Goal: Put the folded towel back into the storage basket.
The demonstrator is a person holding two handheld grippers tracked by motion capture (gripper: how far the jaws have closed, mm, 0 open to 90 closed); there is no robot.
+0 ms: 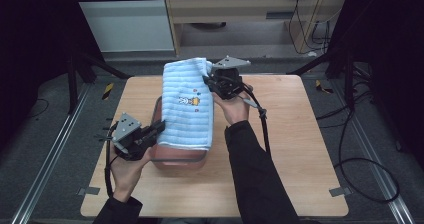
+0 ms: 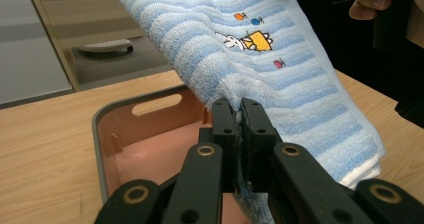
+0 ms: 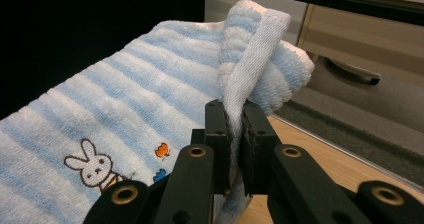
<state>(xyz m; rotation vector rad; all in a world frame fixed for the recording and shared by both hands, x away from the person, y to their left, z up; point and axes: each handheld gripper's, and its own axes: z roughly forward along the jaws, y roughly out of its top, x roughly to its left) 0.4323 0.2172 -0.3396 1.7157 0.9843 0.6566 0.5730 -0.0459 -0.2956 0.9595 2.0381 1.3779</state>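
Both grippers' jaws clamped shut, apart.

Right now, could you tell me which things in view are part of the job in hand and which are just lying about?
Part of the job:
- blue striped towel, stretched between both grippers
- pink tub under it
- left gripper, shut on the towel's near edge
- right gripper, shut on its far edge

Just lying about:
- cabinet beyond the table
- cables on the floor
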